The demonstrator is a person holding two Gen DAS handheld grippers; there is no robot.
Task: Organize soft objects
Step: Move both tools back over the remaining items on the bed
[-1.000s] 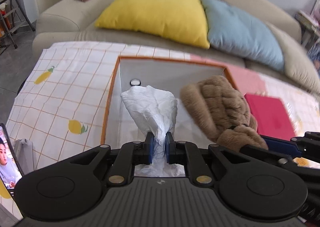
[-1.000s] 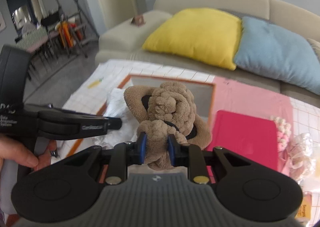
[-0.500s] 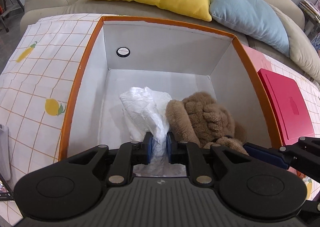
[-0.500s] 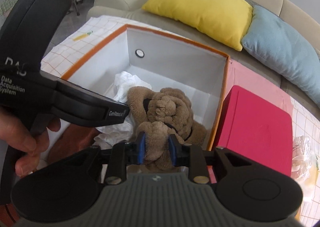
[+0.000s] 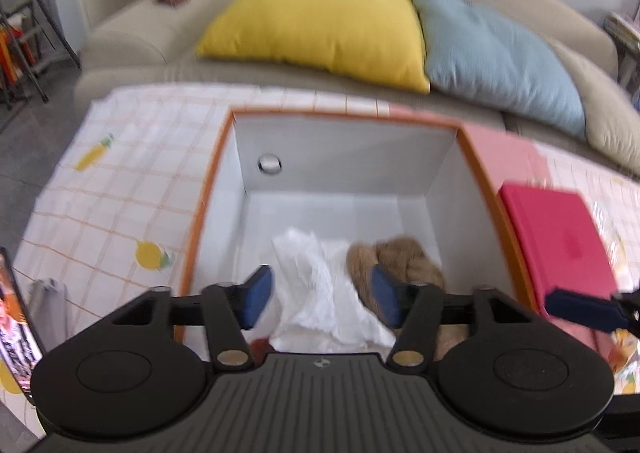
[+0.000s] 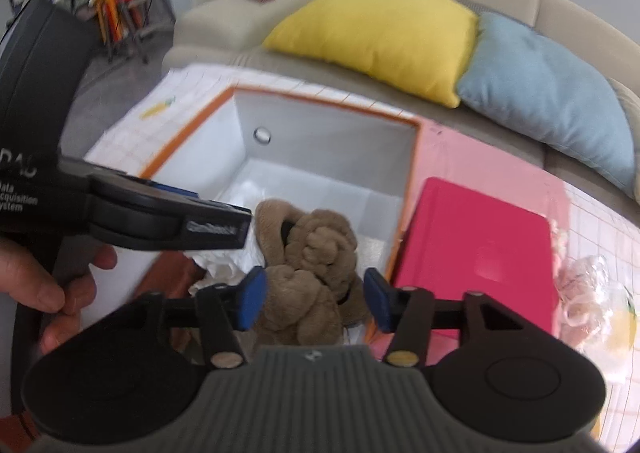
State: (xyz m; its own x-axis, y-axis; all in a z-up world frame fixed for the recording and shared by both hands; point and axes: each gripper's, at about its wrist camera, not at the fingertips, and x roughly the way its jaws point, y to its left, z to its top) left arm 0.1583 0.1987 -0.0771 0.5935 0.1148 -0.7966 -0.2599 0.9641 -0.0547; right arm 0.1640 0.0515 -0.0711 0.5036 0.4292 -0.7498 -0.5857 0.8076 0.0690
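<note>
A white crumpled soft bundle (image 5: pixel 320 285) lies on the floor of the orange-rimmed white box (image 5: pixel 344 149). Beside it on the right rests a brown plush toy (image 5: pixel 400 257). My left gripper (image 5: pixel 320 297) hovers over the bundle with its jaws opening, and the blue pads stand clear of the bundle. In the right wrist view the plush toy (image 6: pixel 312 253) sits in the box (image 6: pixel 328 133) between the spreading jaws of my right gripper (image 6: pixel 314 299), which are opening and no longer press it. The left gripper body (image 6: pixel 160 217) crosses that view at left.
A red flat box (image 6: pixel 480 253) lies right of the box on a pink mat. A checked tablecloth (image 5: pixel 132 173) covers the table. Behind stands a beige sofa with a yellow cushion (image 5: pixel 320 17) and a blue cushion (image 5: pixel 496 53). A phone (image 5: pixel 12 317) leans at left. Clear wrapped items (image 6: pixel 592 293) lie at right.
Both grippers carried their items down into the box, then spread their jaws. The white bundle and the plush toy now rest on the box floor, released.
</note>
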